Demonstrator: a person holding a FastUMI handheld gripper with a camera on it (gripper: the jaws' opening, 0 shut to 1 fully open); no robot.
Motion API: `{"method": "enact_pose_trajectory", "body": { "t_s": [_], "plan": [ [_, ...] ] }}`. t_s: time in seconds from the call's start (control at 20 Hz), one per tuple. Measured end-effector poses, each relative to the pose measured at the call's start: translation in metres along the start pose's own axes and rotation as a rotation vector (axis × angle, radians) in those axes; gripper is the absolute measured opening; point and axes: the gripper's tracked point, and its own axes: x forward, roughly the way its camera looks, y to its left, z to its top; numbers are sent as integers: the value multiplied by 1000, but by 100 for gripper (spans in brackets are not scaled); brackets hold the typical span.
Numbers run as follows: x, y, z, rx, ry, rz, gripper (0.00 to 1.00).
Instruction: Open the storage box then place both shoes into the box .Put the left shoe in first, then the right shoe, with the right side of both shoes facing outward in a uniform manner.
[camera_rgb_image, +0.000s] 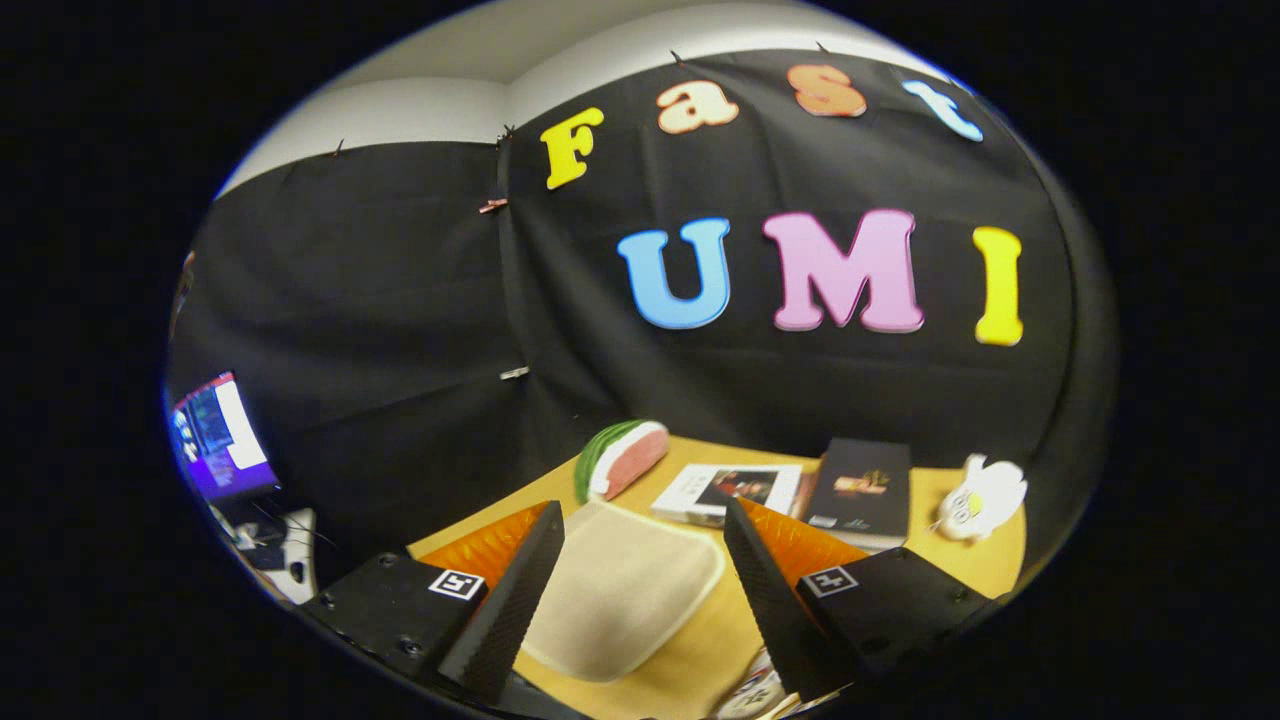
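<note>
**Gripper up over the table, fingers wide, holding nothing**

The gripper (640, 540) hangs above a yellow-brown table (700, 630). Its 2 fingers (515, 590) stand wide apart w/ nothing held btwn them.

Btwn the fingers, & a bit below them, lies a flat cream thing w/ round corners (620, 590). It could be the storage box lid seen from the top, but I can't tell for sure. An orange thing (490, 545) peeks out behind the left finger, and more orange shows behind the right finger. Can't tell what it is.

Farther back on the table, near the black cloth wall:
- a toy watermelon slice (622, 458), green skin, pink inside, far left
- a white book (728, 492), lying flat, just right of the slice
- a black book (858, 492), touching the white book's right side
- a small white toy (980, 497), far right, apart from the books

Off the table, way over left, a lit screen (220, 440) glows blue & purple.

Near the right finger, at the close edge, a bit of sth white w/ dark marks (752, 695) shows. Too little of it to tell what.
</note>
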Motion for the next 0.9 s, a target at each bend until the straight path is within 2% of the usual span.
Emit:
{"method": "enact_pose_trajectory", "body": {
  "t_s": [0.2,0.45,0.6,0.9],
  "plan": [
    [20,-8,-59,219,177,68,99],
    [45,-25,-126,547,346,80,99],
    [53,-39,-154,732,392,68,98],
    [61,-40,-182,924,456,139,98]
  ]
}}
